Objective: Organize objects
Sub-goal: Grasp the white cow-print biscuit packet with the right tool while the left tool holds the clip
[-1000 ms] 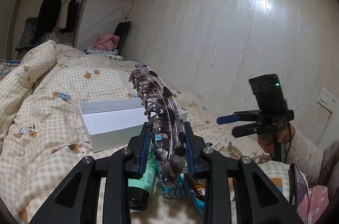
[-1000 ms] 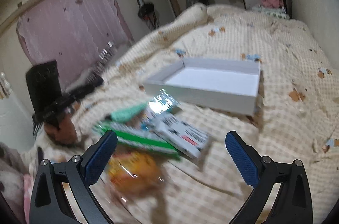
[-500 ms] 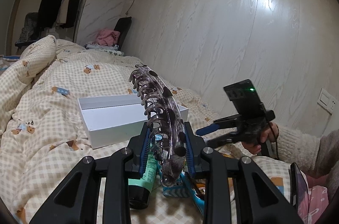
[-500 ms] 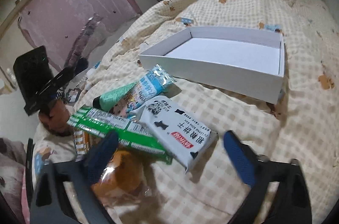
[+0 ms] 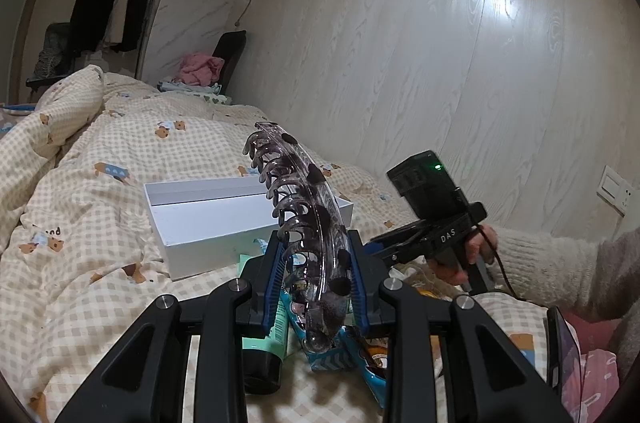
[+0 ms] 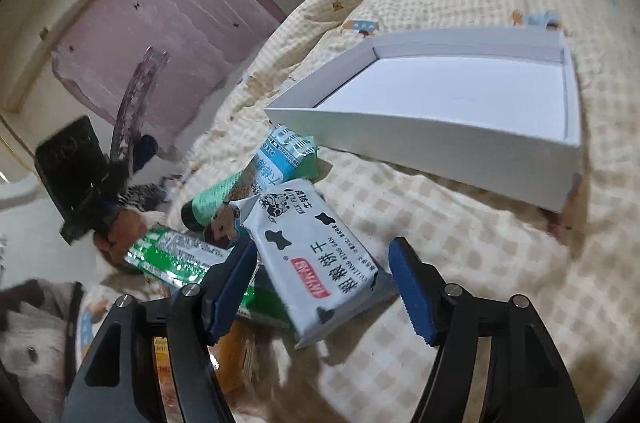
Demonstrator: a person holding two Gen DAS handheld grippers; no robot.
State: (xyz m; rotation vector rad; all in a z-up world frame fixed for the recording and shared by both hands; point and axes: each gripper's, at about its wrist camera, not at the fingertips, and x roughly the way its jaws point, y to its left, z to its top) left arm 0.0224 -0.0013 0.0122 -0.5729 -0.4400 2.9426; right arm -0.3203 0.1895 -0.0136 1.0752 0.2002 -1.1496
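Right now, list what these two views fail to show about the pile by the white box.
- Orange packet: right wrist view, blurred and half covered by the right hand-held gripper; label unreadable.
- Mint tube: left wrist view, mostly hidden behind the left hand-held gripper and its hair claw.
- Green packet: glare washes out its print.
- White box: far wall hides what lies behind.

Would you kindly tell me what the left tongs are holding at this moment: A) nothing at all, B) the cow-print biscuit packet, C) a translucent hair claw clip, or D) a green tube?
C: the left tongs are shut on the translucent hair claw clip, which stands up between the blue pads, while the cow-print biscuit packet lies on the bedspread between the open right tongs.
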